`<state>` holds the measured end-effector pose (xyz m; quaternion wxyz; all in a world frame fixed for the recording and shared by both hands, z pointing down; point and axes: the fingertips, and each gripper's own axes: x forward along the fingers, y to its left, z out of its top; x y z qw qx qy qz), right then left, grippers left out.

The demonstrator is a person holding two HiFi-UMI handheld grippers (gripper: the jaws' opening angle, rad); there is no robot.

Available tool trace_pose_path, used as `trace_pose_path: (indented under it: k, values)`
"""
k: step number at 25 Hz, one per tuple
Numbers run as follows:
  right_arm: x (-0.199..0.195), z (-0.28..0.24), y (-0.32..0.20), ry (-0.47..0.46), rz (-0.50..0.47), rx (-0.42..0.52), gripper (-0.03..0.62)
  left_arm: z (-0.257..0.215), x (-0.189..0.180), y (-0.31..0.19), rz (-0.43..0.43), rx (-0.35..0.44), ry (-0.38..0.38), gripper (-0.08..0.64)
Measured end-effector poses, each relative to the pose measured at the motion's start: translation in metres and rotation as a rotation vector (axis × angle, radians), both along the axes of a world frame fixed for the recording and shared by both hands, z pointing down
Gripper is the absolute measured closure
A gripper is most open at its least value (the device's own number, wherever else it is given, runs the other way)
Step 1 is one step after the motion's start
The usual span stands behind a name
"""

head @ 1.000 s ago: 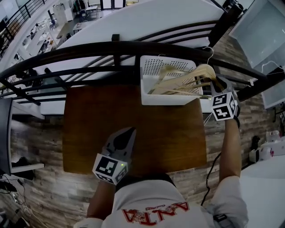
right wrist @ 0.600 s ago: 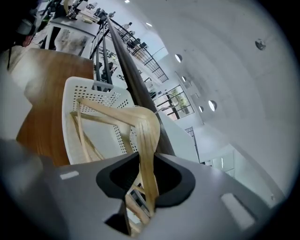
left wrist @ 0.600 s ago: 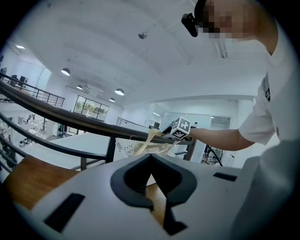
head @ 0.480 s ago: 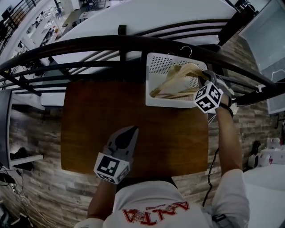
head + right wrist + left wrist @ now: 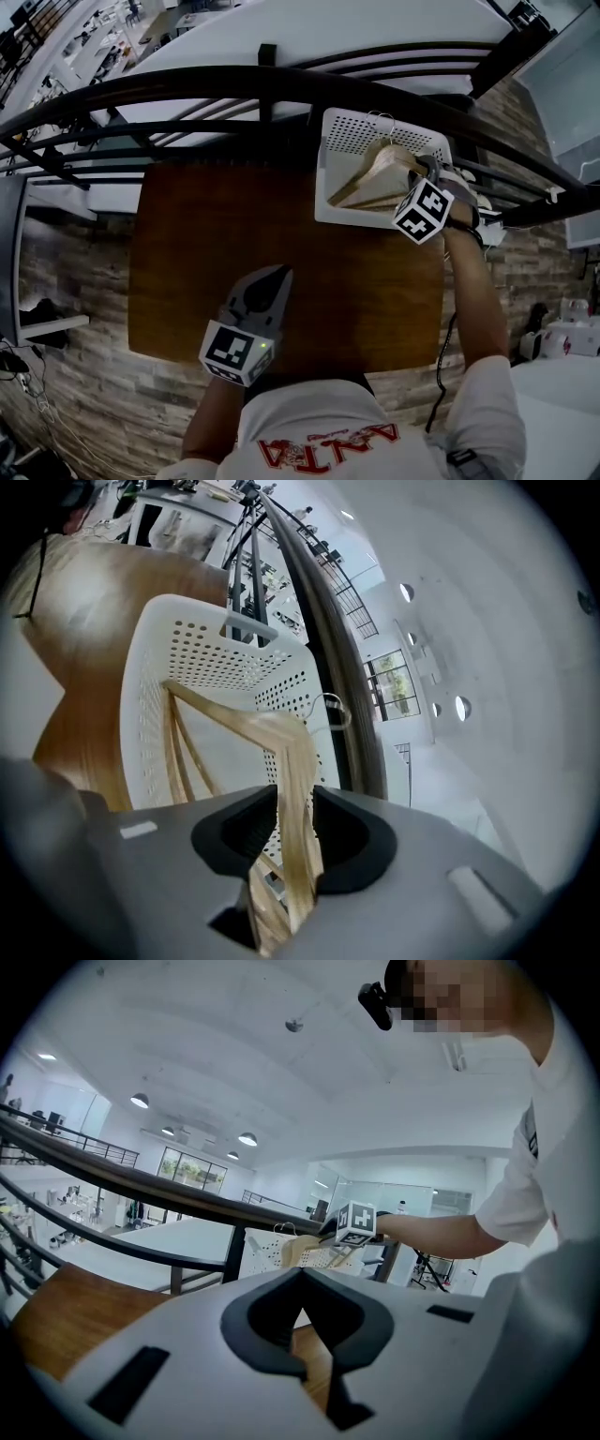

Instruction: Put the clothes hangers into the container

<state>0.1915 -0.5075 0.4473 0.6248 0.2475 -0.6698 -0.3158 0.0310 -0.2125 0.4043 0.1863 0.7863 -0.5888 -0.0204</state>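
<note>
A white perforated container (image 5: pixel 361 120) stands at the far right corner of the brown table (image 5: pixel 216 244). Pale wooden hangers (image 5: pixel 370 183) lie tilted inside it, their metal hooks toward the back wall. My right gripper (image 5: pixel 420 172) reaches in over the container's right rim. In the right gripper view its jaws (image 5: pixel 292 794) are shut on the hangers (image 5: pixel 281 733), whose arms run down into the container (image 5: pixel 187 639). These jaws have just opened slightly, and the wood is still pinched between them. My left gripper (image 5: pixel 278 273) hovers over the table's near middle, shut and empty, also visible in its own view (image 5: pixel 301 1274).
A thick black railing (image 5: pixel 187 89) with thinner bars curves across just behind the table and container. Beyond it lies a white surface. The floor on both sides of the table has a stone-strip pattern. A person's sleeve and torso fill the lower edge of the head view.
The right gripper has dropped and shifted left with the hangers, lowering them from above the container's right rim down into it. The left gripper has hardly moved.
</note>
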Motion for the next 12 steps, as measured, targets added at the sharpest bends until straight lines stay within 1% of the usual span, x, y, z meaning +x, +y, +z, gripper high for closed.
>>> trace_pose_path:
  k: [2,4,5,8,9,12]
  values:
    - [-0.004,-0.011,0.009,-0.023,-0.009,0.009,0.485,-0.003,-0.002,0.003,0.001,0.006,0.003,0.552]
    - [-0.01,-0.027,0.022,-0.102,-0.011,0.024,0.487,-0.007,-0.003,0.006,0.007,0.018,0.004,0.552]
    - [-0.015,-0.036,0.031,-0.166,-0.01,0.025,0.496,-0.009,-0.003,0.008,0.01,0.024,0.003,0.552]
    - [-0.027,-0.064,0.067,-0.396,0.007,0.005,0.574,-0.016,-0.004,0.015,0.018,0.042,0.005,0.552]
    - [-0.028,-0.071,0.08,-0.462,0.015,-0.005,0.589,-0.019,-0.004,0.018,0.022,0.045,0.007,0.552]
    - [-0.024,-0.088,0.116,-0.618,0.048,-0.027,0.59,-0.029,-0.004,0.027,0.025,0.069,0.012,0.552]
